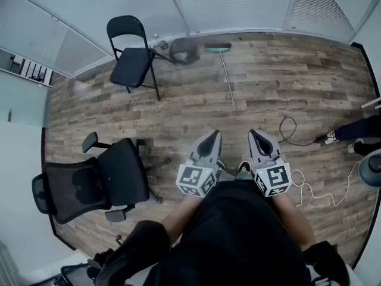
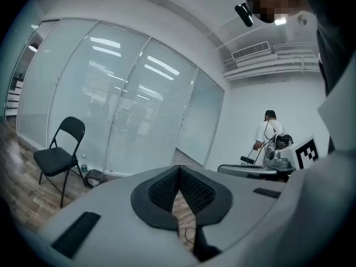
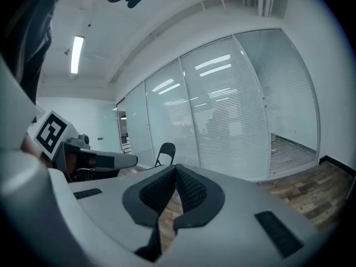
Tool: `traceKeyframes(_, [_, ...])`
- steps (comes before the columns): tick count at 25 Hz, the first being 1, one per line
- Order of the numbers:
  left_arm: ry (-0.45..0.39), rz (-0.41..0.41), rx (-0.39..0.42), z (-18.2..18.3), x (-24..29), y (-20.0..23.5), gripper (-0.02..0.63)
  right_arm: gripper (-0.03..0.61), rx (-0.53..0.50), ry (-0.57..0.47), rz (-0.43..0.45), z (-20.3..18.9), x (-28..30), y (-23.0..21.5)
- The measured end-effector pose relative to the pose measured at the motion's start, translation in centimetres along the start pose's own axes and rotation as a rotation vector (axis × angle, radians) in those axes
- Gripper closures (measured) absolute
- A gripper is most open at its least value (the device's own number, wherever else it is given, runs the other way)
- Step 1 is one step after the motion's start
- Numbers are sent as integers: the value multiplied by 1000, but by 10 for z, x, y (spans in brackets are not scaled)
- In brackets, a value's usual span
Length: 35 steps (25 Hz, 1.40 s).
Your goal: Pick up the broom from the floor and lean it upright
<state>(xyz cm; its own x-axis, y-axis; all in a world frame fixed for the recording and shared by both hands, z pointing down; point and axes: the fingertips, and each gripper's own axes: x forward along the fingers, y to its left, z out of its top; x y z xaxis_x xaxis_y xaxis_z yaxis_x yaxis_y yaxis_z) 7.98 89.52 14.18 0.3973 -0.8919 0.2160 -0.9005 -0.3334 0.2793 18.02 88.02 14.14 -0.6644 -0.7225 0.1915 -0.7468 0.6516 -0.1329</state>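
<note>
We hold the left hand-held gripper [image 1: 211, 139] and the right hand-held gripper [image 1: 257, 137] side by side in front of us, over the wood floor [image 1: 268, 82]. Both have their jaws pressed tight together, and nothing is in either one. The broom [image 1: 228, 79] lies flat on the floor, well apart from both. Its brush end is at the far edge of the floor, by the glass wall [image 1: 238, 5], and its stick points back toward us. A black folding chair [image 1: 134, 58] stands near the far left corner, with a dark lump [image 1: 183, 51] between it and the brush end. A black office chair [image 1: 101, 180] sits by the left edge. A black cable [image 1: 292, 131] and a white cable [image 1: 311, 189] lie toward the right edge.
</note>
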Motion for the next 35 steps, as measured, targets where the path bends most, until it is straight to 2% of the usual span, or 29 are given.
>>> traceKeyframes(6, [-1, 26, -14, 1, -6, 26, 595, 561, -34, 27, 31, -4, 20, 15])
traceKeyframes(12, [18, 7, -41, -9, -9, 38, 595, 561, -44, 63, 51, -10, 38, 30])
traceKeyframes(28, [-30, -51, -48, 8, -15, 77, 595, 561, -7, 45, -9, -6, 63, 36])
traceKeyframes(35, [-12, -56, -75, 8, -7, 98, 595, 561, 10, 43, -35, -8, 80, 30])
